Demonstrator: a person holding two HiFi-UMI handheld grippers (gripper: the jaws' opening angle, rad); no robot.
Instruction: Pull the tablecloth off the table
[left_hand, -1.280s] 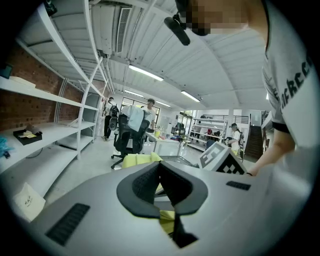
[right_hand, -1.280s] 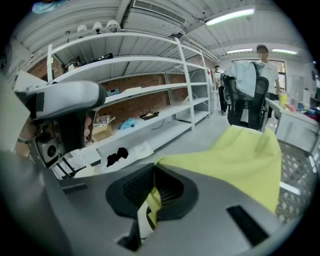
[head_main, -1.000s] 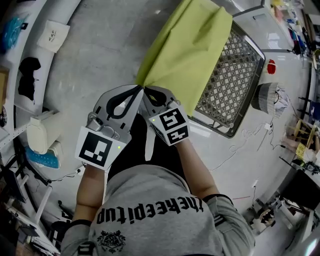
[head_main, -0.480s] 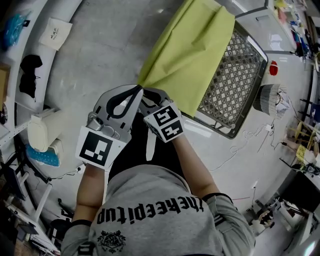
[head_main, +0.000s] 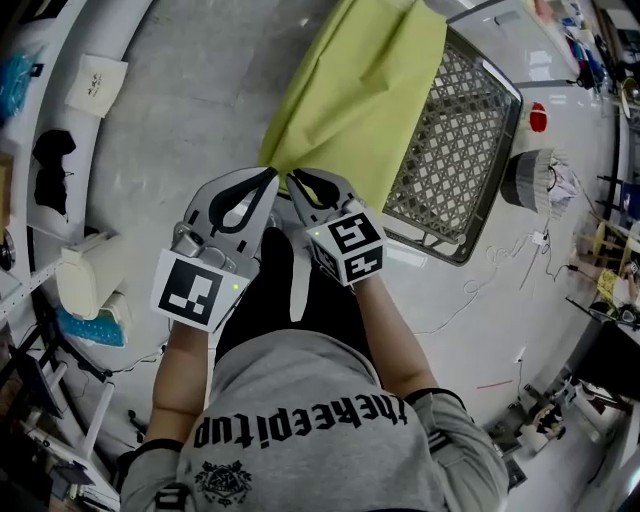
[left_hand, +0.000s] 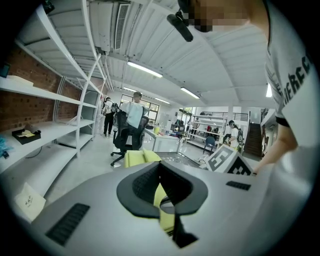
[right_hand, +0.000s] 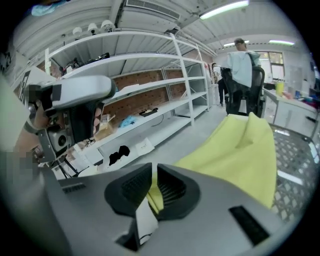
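The yellow-green tablecloth (head_main: 350, 100) hangs from the wire-mesh table (head_main: 455, 150) down to both grippers, which hold its near corner side by side. My left gripper (head_main: 270, 178) is shut on the cloth, a yellow fold showing between its pads (left_hand: 159, 167). Just right of it, my right gripper (head_main: 294, 180) has the cloth's edge between its jaws (right_hand: 154, 170). These jaws have just been closing and now pinch it. In the right gripper view the tablecloth (right_hand: 235, 155) stretches ahead toward the mesh top (right_hand: 300, 155).
White shelving (head_main: 60, 120) runs along the left, with small items on it. Cables (head_main: 480, 280) lie on the floor right of the table, near a white round object (head_main: 535, 190). A black office chair (left_hand: 125, 137) and people stand farther off.
The right gripper drew back slightly with its jaws wider, then came forward again and closed on the cloth's corner. The left gripper kept its hold and place.
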